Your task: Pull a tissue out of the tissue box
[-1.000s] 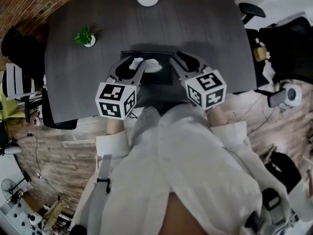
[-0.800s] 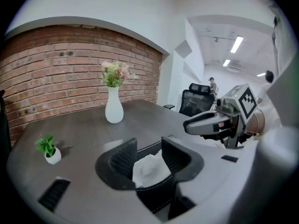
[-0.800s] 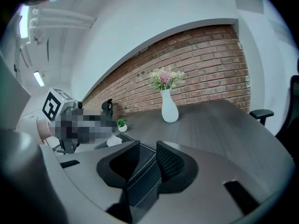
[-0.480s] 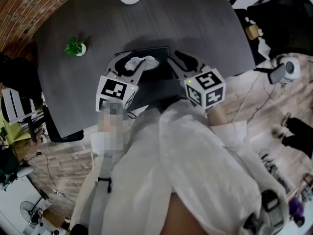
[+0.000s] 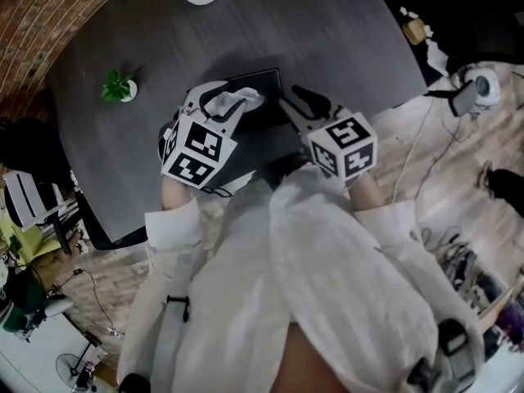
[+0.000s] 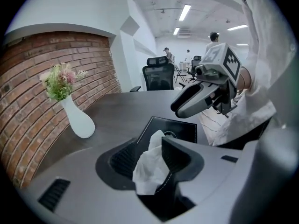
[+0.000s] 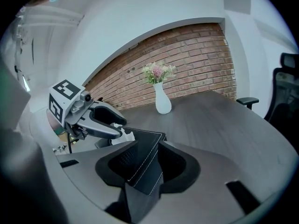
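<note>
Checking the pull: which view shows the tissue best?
Left gripper view: the tissue stands large and central, rising from the tissue box. Head view shows it small, from above; right gripper view only a white scrap beyond the box's edge.

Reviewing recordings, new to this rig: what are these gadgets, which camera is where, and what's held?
A person holds a two-jaw gripper in each hand. One picture looks down from a head camera; the others come from cameras on each gripper. On the table stand a black tissue box and a white vase. Both pairs of jaws have just been opening: the tissue stands between those of the left gripper, the box's corner between those of the right gripper. Nothing is gripped.
</note>
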